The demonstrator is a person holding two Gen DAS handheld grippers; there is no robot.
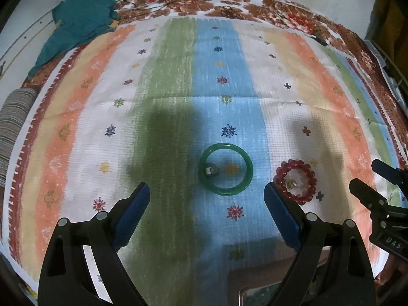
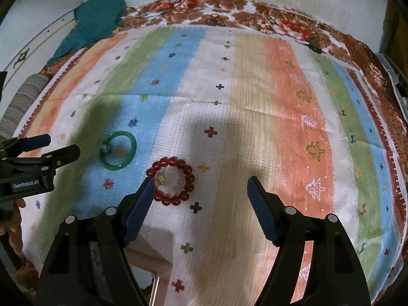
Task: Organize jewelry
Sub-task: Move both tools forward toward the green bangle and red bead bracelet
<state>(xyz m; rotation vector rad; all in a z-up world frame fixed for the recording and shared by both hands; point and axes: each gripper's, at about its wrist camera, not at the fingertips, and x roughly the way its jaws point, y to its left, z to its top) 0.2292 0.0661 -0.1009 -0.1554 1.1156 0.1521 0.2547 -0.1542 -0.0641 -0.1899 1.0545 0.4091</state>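
Observation:
A green bangle (image 1: 226, 169) lies flat on the blue stripe of the striped cloth (image 1: 173, 97), with a small silver ring (image 1: 211, 170) inside it at its left. A red bead bracelet (image 1: 295, 179) lies to its right, with a small gold-coloured ring (image 1: 290, 183) inside. My left gripper (image 1: 206, 199) is open and empty, just short of the bangle. In the right wrist view the bangle (image 2: 118, 151) and the bead bracelet (image 2: 170, 181) lie left of centre. My right gripper (image 2: 200, 191) is open and empty, its left finger (image 2: 140, 209) beside the bracelet.
A teal cloth (image 1: 79, 23) lies at the far left corner. A floral bedspread (image 1: 255, 7) borders the striped cloth at the back. A striped pillow (image 1: 14, 127) sits at the left edge. A pale box edge (image 1: 255, 288) shows at the near side, under the grippers.

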